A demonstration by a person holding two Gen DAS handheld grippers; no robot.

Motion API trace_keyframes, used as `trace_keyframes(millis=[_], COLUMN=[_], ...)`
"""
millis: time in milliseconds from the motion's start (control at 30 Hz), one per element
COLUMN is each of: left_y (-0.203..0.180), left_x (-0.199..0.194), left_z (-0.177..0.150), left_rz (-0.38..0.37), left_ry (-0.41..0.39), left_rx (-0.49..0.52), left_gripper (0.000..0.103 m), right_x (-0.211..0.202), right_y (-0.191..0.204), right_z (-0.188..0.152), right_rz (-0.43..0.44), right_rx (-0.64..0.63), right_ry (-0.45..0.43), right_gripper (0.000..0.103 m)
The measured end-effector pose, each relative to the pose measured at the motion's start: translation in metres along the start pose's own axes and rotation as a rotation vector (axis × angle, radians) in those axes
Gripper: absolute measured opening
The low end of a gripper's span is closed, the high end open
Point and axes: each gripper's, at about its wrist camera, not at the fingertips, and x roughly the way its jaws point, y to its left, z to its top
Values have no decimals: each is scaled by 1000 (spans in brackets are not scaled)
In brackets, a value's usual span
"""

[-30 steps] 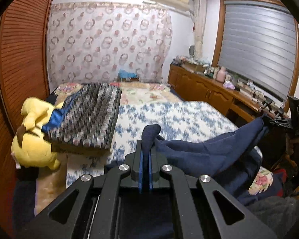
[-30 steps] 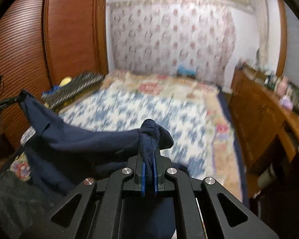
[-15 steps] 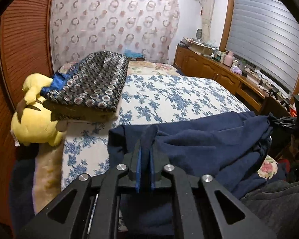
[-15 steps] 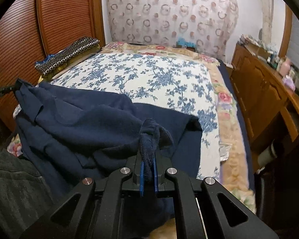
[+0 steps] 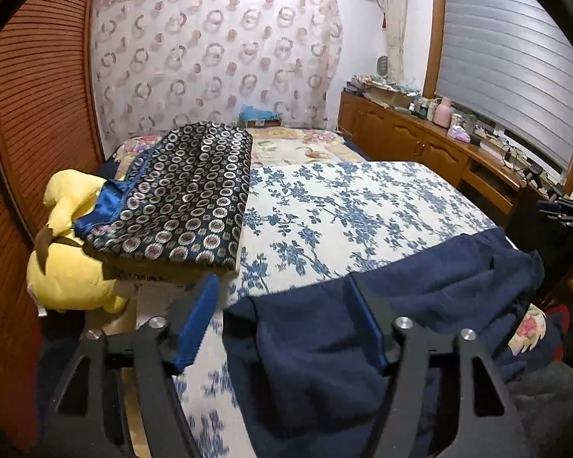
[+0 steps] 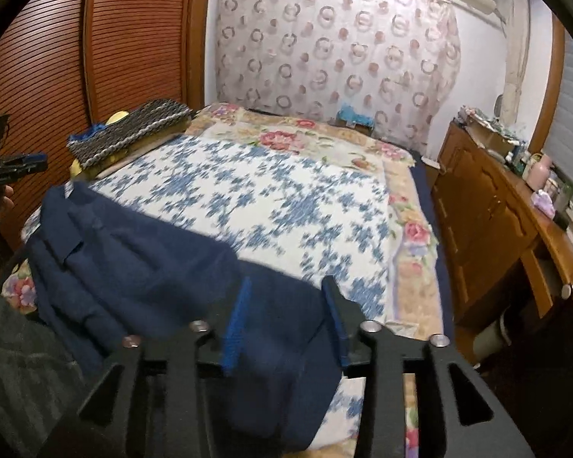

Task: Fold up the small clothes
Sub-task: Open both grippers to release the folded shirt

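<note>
Navy fleece garment (image 5: 420, 290) lies spread across the near end of the bed with the blue-flowered white bedspread (image 5: 336, 210), its lower part cut off behind my tool bodies. My left tongs (image 5: 282, 320) gape wide, straddling the garment's left corner without gripping it. My right tongs (image 6: 286, 309) also stand apart over its right edge; that view is blurred. A yellow plush toy (image 5: 65, 263) sits half hidden under a folded black ring-patterned quilt (image 5: 187, 194).
</note>
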Motion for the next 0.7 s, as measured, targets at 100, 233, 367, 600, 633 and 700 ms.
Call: trace_keyframes(millis=[100,233,367,600,633,700], left_y=[8,18,21,25,27,31], left_x=[24,51,70,97,99,100], left_z=[7,9,3,-17,-20,-23], left_rz=[22,25,32,46,49,44], left_ry=[29,77,125,246,258,268], left_rx=[-3,-26,-19,-22,-32,-47], left_gripper=[71,71,71,71,71,71], right_x=[22,63,98,136,138,139], right_y=[-8,-18,-27,-34,-35,-36], right_z=[3,0,-8,-16,-15,-14], right_rz=[0,-4,-5,-3,3,3], right_rx=[19,42,75,86,87,86], right_ry=[17,70,120,179,175,174], right_gripper=[44,44,44,48,48,50])
